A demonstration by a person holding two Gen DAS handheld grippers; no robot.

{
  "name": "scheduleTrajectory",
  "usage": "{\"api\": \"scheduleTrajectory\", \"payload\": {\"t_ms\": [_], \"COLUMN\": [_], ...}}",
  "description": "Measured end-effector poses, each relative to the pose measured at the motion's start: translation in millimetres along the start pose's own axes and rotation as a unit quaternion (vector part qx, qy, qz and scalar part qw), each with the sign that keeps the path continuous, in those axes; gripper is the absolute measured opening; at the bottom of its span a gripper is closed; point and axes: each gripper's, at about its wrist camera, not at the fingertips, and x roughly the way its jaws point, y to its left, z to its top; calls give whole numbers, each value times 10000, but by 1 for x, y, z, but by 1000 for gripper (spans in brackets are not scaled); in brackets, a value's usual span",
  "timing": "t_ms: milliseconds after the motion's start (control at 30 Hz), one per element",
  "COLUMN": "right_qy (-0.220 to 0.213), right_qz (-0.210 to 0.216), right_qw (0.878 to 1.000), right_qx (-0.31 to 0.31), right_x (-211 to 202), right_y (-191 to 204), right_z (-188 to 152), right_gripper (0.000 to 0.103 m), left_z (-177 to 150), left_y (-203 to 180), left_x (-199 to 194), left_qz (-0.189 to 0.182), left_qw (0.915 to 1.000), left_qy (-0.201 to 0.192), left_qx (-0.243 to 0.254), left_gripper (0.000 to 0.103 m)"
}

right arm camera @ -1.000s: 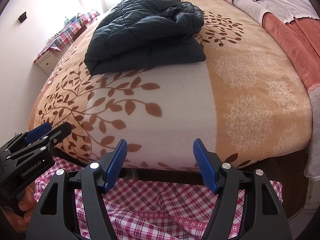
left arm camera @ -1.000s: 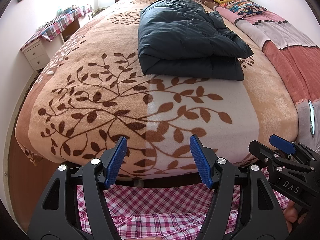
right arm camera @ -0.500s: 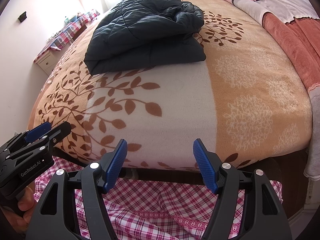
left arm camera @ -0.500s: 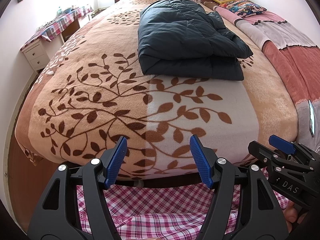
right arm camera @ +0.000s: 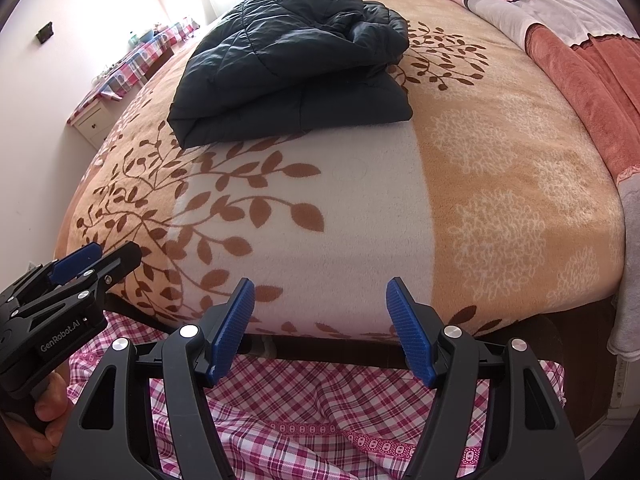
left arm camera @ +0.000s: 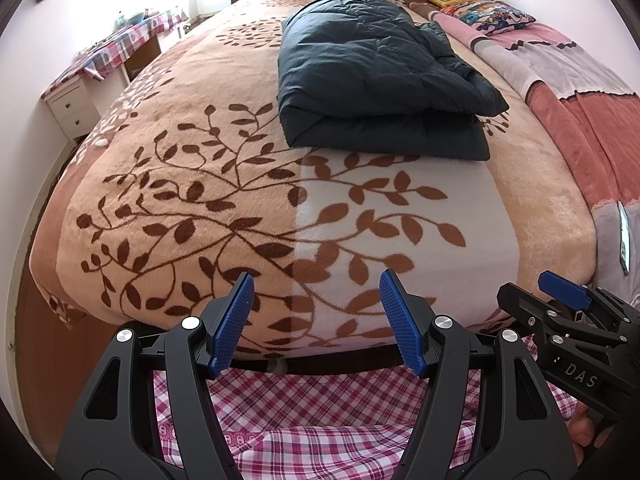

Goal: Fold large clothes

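Note:
A dark navy padded jacket (left arm camera: 380, 80) (right arm camera: 296, 68) lies folded in a thick bundle on the middle of the bed, far beyond both grippers. My left gripper (left arm camera: 316, 280) hangs open over the foot edge of the bed with nothing between its blue pads. My right gripper (right arm camera: 320, 288) stands open the same way, a little further right along that edge, its jaws empty. Each gripper shows in the other's view: the right one (left arm camera: 568, 320) at the left view's right rim, the left one (right arm camera: 72, 276) at the right view's left rim.
The bed carries a peach and white blanket with brown leaves (left arm camera: 248, 208). A pink and grey quilt (left arm camera: 580, 100) and patterned pillows (left arm camera: 492, 12) lie along its right side. Red checked cloth (left arm camera: 320, 432) hangs below the grippers. A white nightstand (left arm camera: 72, 108) stands by the left wall.

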Motion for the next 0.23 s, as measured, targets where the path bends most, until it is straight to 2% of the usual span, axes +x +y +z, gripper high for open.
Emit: {"api": "scheduleTrajectory", "payload": {"t_ms": [233], "right_qy": [2], "right_qz": [-3], "right_qw": [10000], "right_qx": [-5], "right_x": [0], "right_y": [-1], "right_z": [-1], "right_gripper": [68], "left_z": [1], "left_y": [-1], "left_x": [-1], "left_qz": [-4], "left_qw": [10000], "left_qy": [17], "left_qx": [41], "left_gripper": [65]}}
